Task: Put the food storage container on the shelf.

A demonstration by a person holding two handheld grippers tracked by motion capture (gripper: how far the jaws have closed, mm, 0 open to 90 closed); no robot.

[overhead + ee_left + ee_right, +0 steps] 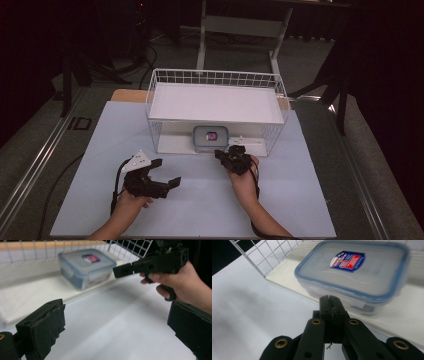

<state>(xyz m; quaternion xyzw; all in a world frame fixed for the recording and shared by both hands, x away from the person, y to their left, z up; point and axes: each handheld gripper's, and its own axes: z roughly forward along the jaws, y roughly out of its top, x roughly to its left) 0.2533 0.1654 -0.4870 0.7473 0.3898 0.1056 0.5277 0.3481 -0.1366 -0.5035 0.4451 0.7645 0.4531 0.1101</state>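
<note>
- Right gripper [329, 305]: jaws pressed flat together with nothing between them, tips just short of the near wall of the lidded container [354, 272]. Probably closed so as to serve as one blunt point for nudging the box, not for pinching it.
- Left gripper [115, 327]: jaws spread wide, nothing between the pads, only bare table [120, 325] in the gap. Held back and low, at about 8 o'clock from the container in the high view, likely kept ready and out of the other tool's way.
- Container [211, 137]: clear plastic, blue-rimmed lid with a red and blue label, sitting on the lower white shelf of the wire basket [165, 80], at the shelf's front edge. Well within reach there, under the upper white board.
- Right gripper [233, 158] in the high view: at roughly 5 o'clock from the container, very close; contact cannot be told.
- Left gripper [150, 179] in the high view: well apart from the basket, pointing toward 3 o'clock.
- Right hand [180, 282]: wrapped round its tool's handle, aiming it at the box.
</note>
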